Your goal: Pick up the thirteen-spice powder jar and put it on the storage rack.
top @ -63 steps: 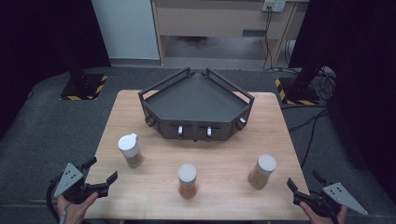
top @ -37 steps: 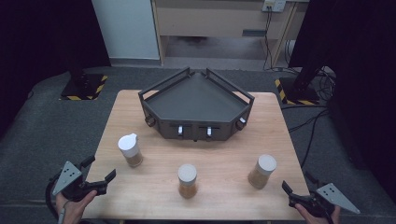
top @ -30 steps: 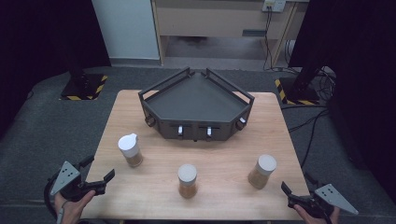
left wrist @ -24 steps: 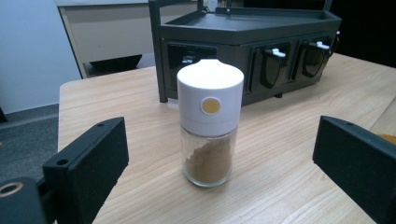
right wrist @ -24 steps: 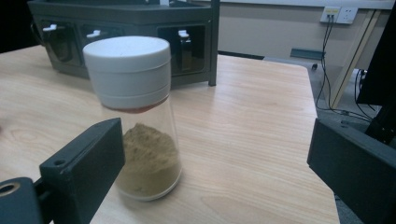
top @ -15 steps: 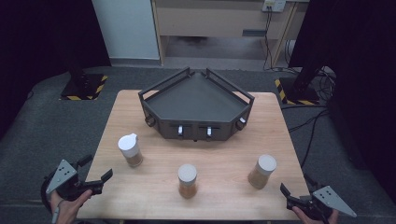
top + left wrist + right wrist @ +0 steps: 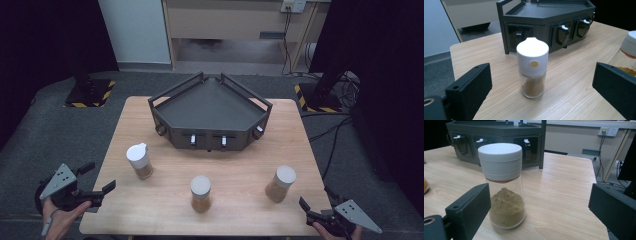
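Note:
Three clear spice jars with white lids stand on the wooden table (image 7: 235, 165). The left jar (image 7: 139, 161) (image 7: 532, 70) holds brown powder and has a flip cap with a yellow dot. My left gripper (image 7: 100, 176) (image 7: 542, 82) hangs open off the table's front left corner, its jaws wide apart and aimed at that jar, well short of it. The right jar (image 7: 280, 183) (image 7: 503, 185) holds tan powder. My right gripper (image 7: 316, 197) (image 7: 539, 202) is open at the front right corner, pointing at this jar without touching it. The middle jar (image 7: 200, 193) (image 7: 630, 47) stands between them.
A black wedge-shaped rack (image 7: 207, 135) (image 7: 549, 17) (image 7: 499, 130) with small white latches on its front stands at the back of the table. Dark floor surrounds the table, with cables (image 7: 330, 130) at the right.
My left gripper has lifted a little and drifted slightly left. The right gripper has kept still over the last second. The jars have not moved.

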